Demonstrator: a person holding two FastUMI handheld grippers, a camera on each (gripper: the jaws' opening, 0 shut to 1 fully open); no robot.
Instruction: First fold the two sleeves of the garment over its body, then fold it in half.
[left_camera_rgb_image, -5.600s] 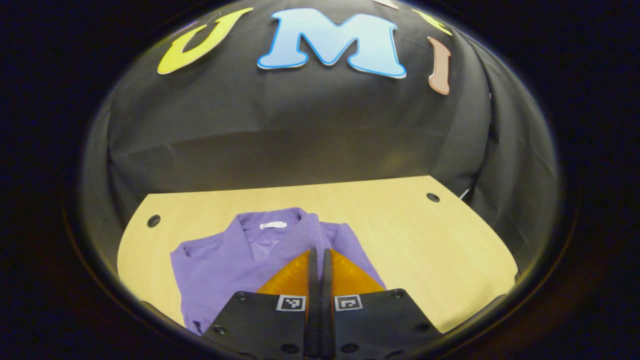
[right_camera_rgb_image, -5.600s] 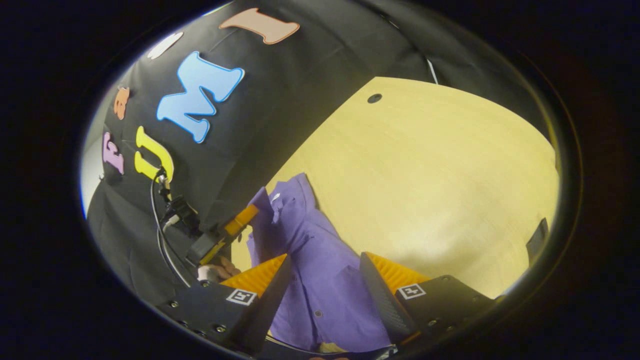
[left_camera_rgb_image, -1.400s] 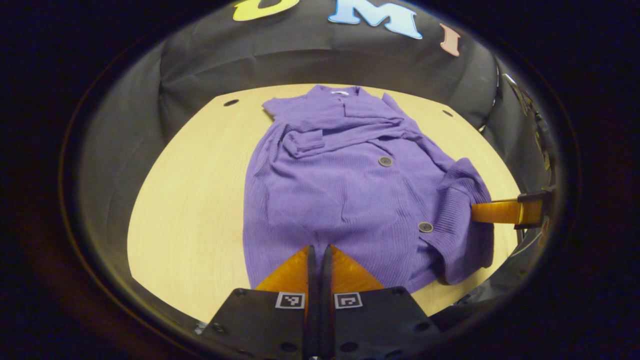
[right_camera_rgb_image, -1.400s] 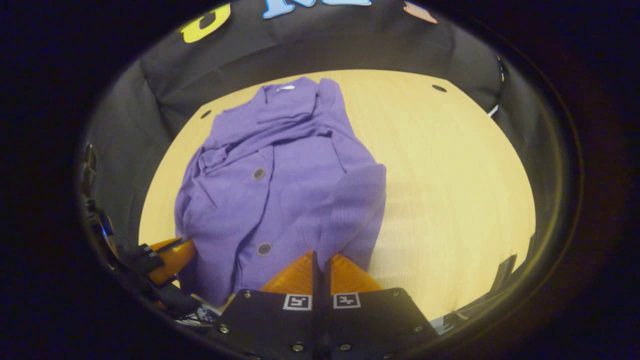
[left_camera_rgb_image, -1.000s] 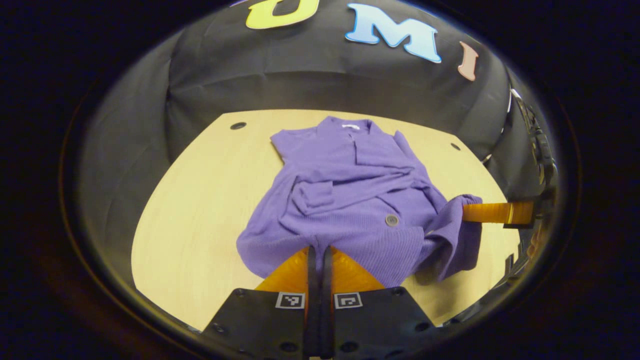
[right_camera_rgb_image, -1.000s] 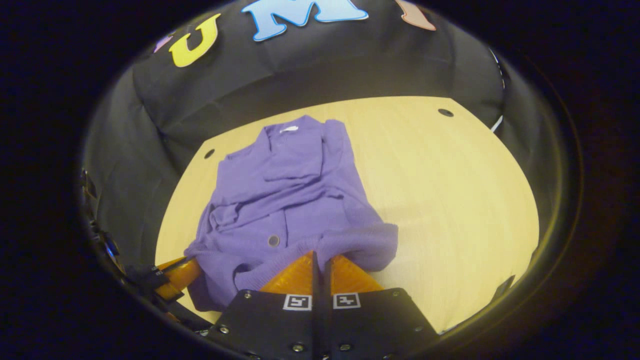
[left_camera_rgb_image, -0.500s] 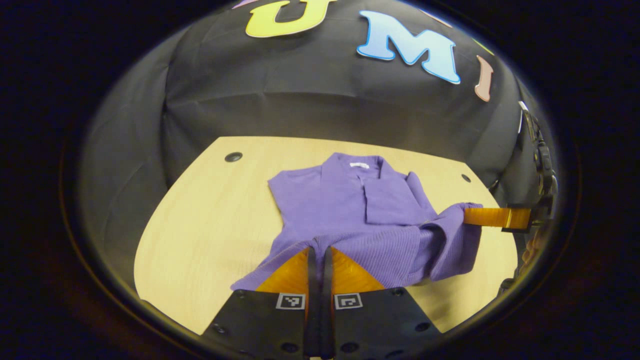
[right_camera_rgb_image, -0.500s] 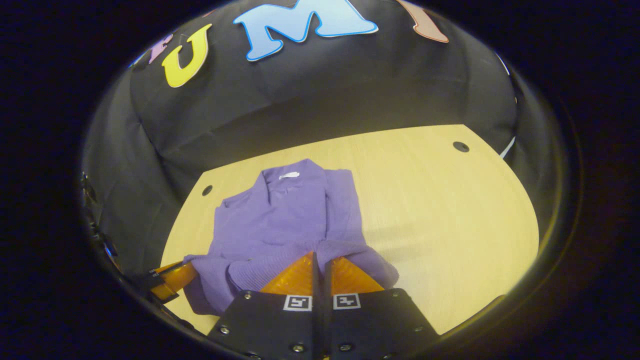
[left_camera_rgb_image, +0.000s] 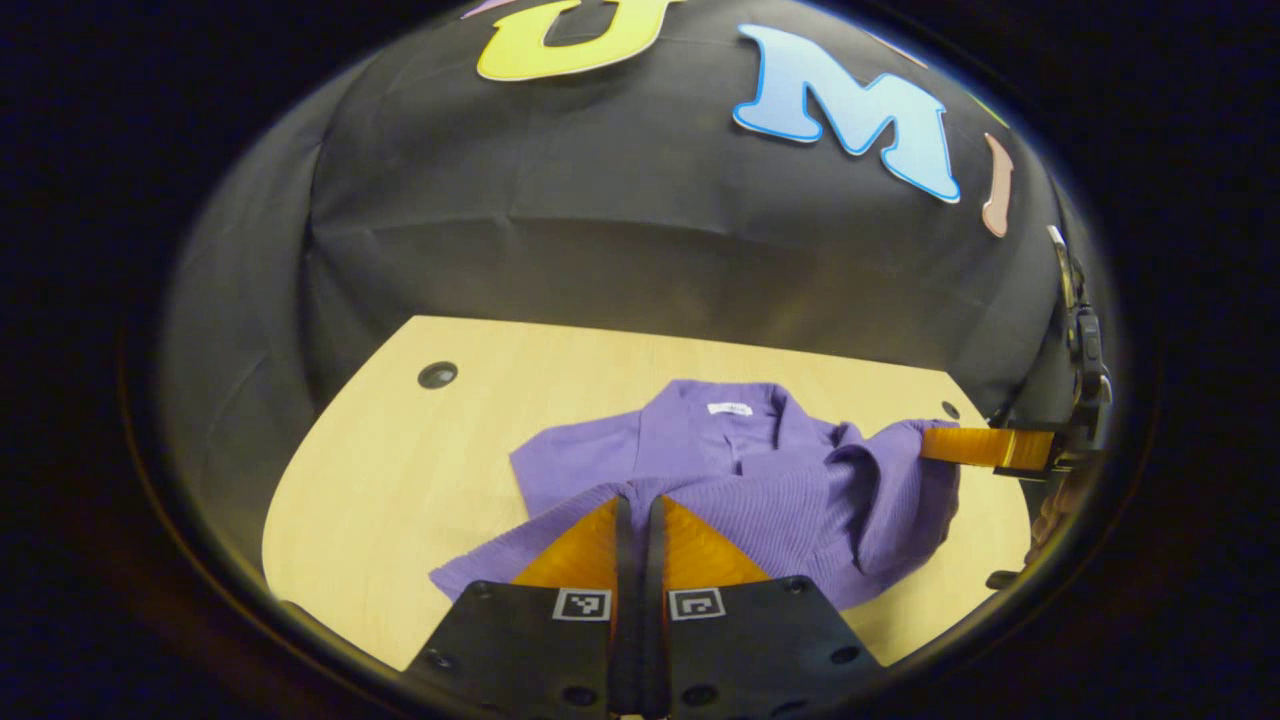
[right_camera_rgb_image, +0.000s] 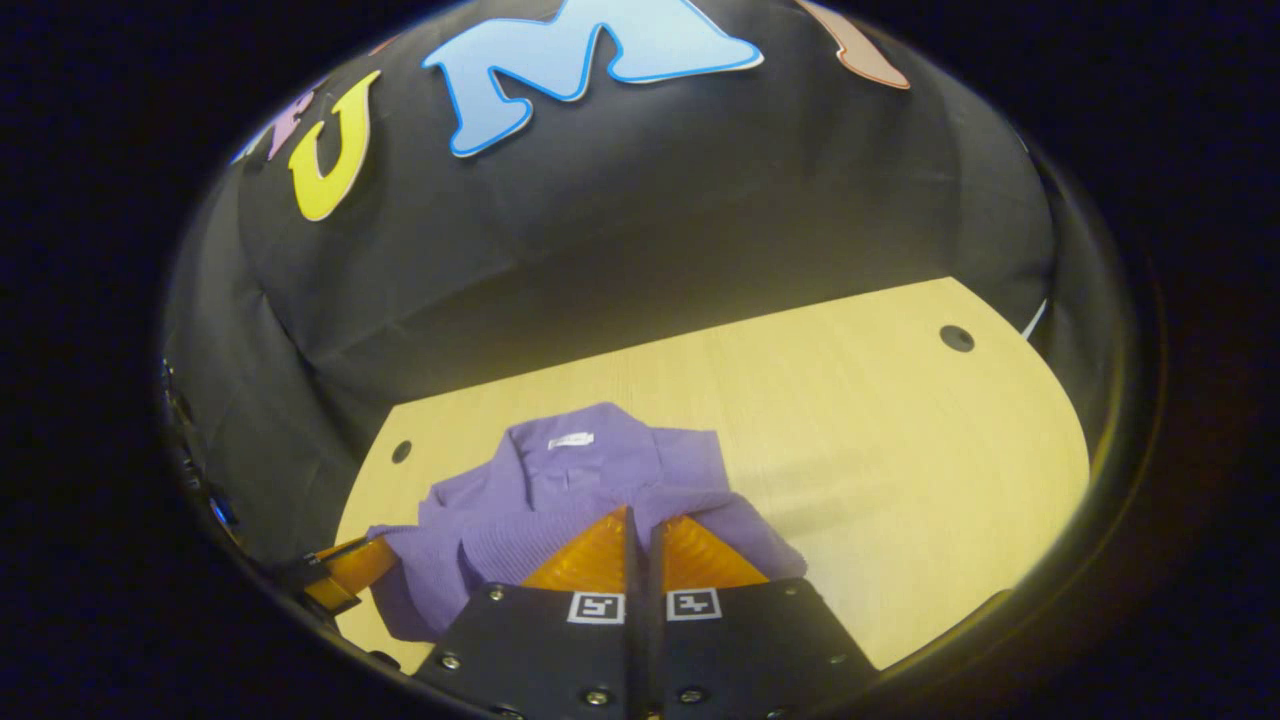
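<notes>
A small white label (left_camera_rgb_image: 730, 408) sits inside the collar of the purple garment (left_camera_rgb_image: 700, 470); its writing is too small to read. The garment lies on the wooden table (left_camera_rgb_image: 400, 480), collar toward the far wall. The left gripper (left_camera_rgb_image: 637, 515) is closed, with the ribbed hem pinched between its orange fingers, lifted just in front of the collar. The right gripper (right_camera_rgb_image: 640, 528) is likewise clamped on the hem, and the fabric drapes between the two.
</notes>
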